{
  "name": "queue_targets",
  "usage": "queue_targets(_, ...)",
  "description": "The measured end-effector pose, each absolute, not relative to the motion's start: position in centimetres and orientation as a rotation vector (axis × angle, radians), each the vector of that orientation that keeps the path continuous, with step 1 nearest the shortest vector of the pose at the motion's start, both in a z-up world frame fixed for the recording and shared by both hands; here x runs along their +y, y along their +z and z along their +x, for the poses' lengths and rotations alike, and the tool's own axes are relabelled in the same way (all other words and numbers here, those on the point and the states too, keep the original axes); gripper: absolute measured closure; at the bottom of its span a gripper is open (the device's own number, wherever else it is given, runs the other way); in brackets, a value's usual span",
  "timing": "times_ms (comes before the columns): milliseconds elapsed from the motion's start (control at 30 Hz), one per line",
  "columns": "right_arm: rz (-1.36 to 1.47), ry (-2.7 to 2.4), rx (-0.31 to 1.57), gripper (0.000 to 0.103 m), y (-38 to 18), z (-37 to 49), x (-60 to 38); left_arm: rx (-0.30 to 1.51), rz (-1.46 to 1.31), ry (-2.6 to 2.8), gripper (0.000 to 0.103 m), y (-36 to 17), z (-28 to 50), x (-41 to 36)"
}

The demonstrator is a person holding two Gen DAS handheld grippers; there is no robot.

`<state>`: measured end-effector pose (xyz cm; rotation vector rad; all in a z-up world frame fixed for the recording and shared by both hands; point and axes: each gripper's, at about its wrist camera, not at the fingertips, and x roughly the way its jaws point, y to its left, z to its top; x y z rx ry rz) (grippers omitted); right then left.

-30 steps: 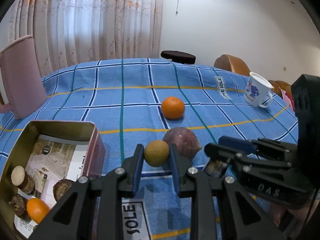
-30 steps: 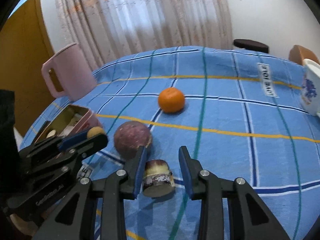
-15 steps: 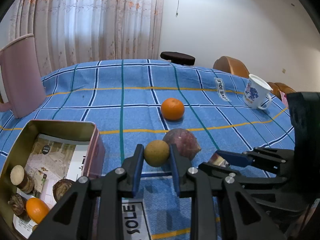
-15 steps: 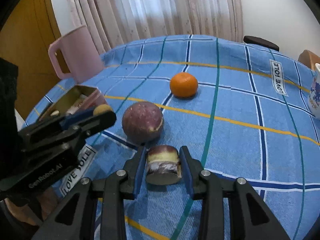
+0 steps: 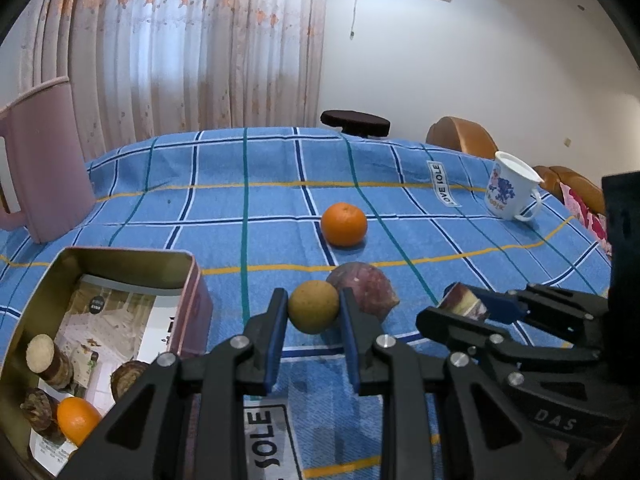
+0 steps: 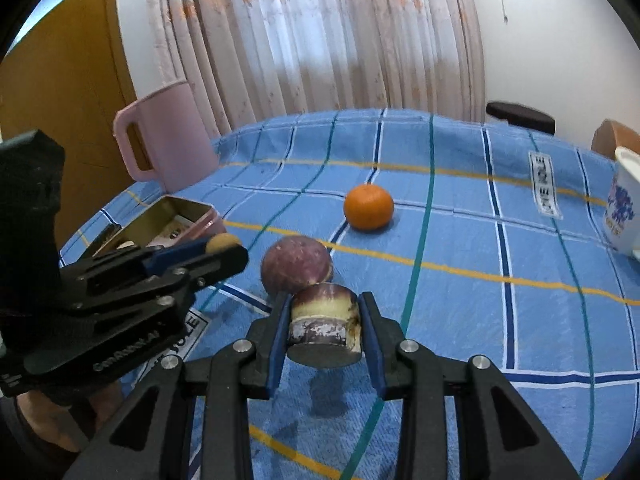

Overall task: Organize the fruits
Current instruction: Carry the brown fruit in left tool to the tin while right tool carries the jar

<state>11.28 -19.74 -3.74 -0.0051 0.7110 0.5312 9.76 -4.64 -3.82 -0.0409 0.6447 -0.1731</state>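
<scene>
My left gripper (image 5: pixel 313 320) is shut on a small round tan fruit (image 5: pixel 313 306), held above the blue checked cloth. My right gripper (image 6: pixel 325 330) is shut on a short purple-and-cream cut fruit piece (image 6: pixel 325 320) and holds it lifted; it also shows in the left wrist view (image 5: pixel 464 305). A round purple fruit (image 6: pixel 297 265) lies on the cloth just beyond both grippers. An orange (image 5: pixel 344 224) lies farther back. An open tin box (image 5: pixel 36 312) at the left holds several fruits, one an orange.
A pink jug (image 5: pixel 40 160) stands at the far left. A white mug with a blue print (image 5: pixel 508 192) stands at the right. A dark stool and brown chairs stand beyond the table's far edge.
My right gripper closed on the cut fruit piece and lifted it off the cloth. The left gripper kept hold of the tan fruit and rose slightly.
</scene>
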Motion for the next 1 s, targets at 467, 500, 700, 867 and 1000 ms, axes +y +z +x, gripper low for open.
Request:
queue_targets(467,-0.045,0.533,0.559,0.067,-2.2,8.9,-19.7,0.583,-0.02,-0.15,0.076,-3.2,8.8,-4.8)
queue_targets(500,-0.049,0.533,0.546,0.067,-2.1,8.7,-19.7,0.577,-0.02,-0.148,0.076,-3.1,8.7,-4.8)
queue_targets(700,-0.06,0.529,0.484,0.067,-1.6,7.7,-19.8,0.531,-0.003,-0.129,0.076,-2.7,7.9,-4.9)
queue_targets(867,-0.061,0.52,0.464,0.067,-1.4,7.4,-19.9,0.492,0.0,-0.116,0.076,-2.4,7.4,-4.8)
queue_targets(1000,-0.062,0.517,0.437,0.067,-1.3,6.8,-20.0,0.465,0.003,-0.106,0.076,-2.2,7.0,-4.8)
